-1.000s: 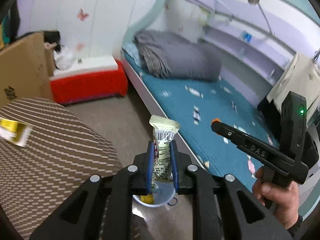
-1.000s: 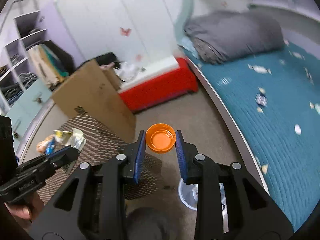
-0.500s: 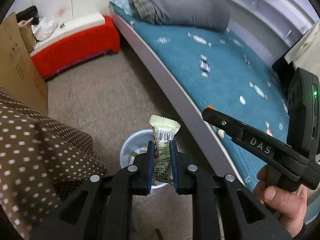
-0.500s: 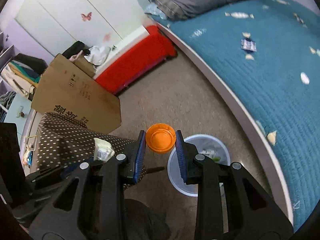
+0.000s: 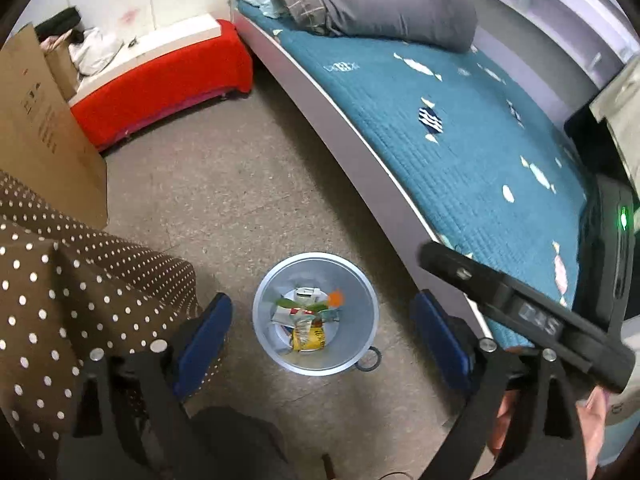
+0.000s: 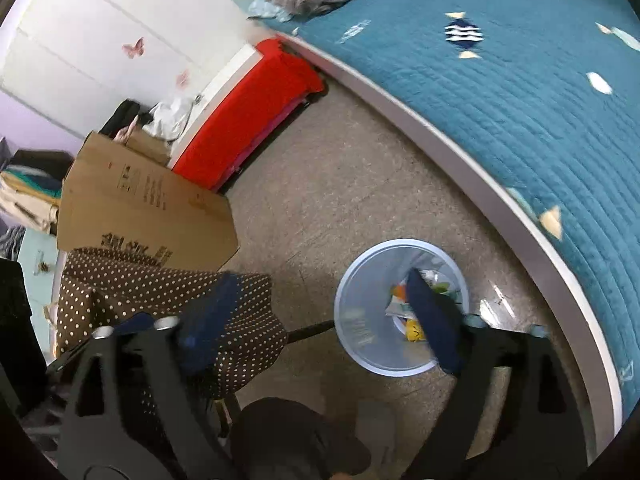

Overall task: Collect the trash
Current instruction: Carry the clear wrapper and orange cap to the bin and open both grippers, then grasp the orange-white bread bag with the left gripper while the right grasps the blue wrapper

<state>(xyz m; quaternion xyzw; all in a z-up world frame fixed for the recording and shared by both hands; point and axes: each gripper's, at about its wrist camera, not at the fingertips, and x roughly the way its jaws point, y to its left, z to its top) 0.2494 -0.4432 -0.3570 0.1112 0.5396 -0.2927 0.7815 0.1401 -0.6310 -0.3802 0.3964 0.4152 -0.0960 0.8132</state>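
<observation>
Trash (image 5: 307, 322) is lying at the bottom of a pale bin (image 5: 362, 280) on the floor (image 5: 224, 184), beside the bed (image 5: 460, 140). Left gripper (image 5: 320, 332) is hanging above the bin, fingers (image 5: 204, 332) opening wide, nothing between them. Right gripper (image 6: 320, 316) is hanging over the bin too, fingers (image 6: 434, 320) opening, empty. Polka-dot covered surface (image 5: 80, 280) is sitting left of the bin, cardboard box (image 6: 144, 204) behind it.

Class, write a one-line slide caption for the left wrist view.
Left gripper, jaws opening and empty, above a pale bin of wrappers beside the teal bed.
</observation>
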